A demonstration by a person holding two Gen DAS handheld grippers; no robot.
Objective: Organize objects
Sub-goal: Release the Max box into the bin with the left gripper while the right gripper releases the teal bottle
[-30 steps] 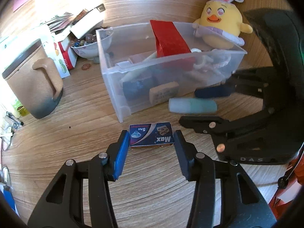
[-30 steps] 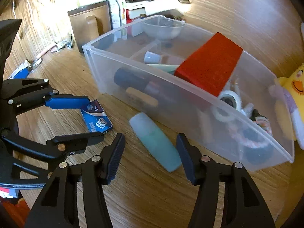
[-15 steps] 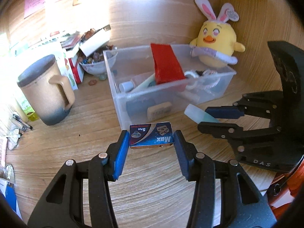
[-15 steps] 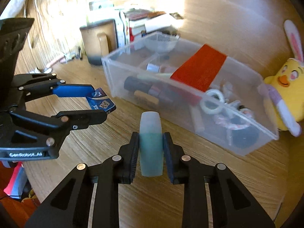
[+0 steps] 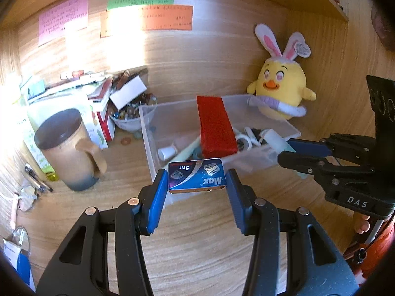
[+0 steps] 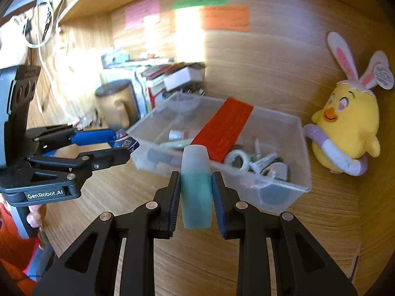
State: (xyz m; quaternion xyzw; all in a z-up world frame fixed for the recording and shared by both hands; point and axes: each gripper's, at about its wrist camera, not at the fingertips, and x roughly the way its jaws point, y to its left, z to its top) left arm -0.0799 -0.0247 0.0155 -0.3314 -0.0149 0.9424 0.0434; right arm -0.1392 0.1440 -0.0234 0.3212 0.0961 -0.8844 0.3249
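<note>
Left gripper point(image 5: 196, 185) pinching the blue box point(image 5: 196, 179), right gripper point(image 6: 196, 192) pinching the teal bottle point(image 6: 196, 187): carry both level over the clear bin point(image 6: 284, 187) rim before loosening either grip

The wood-grain tabletop point(image 5: 209, 246) carries a clear plastic bin point(image 5: 148, 133) near its middle, the landmark here. Left of the bin stands a tan mug point(image 5: 66, 150) with its handle turned toward the bin. Behind the bin's left corner sits a small bowl point(image 5: 128, 123) of glass marbles, with a few loose marbles and a coin point(image 5: 125, 141) on the wood just beside it. Further left of the bowl, books and cartons point(image 5: 101, 113) are stacked against the back panel. At the bin's far right corner a yellow chick plush point(image 5: 284, 91) with rabbit ears sits touching the bin wall.
</note>
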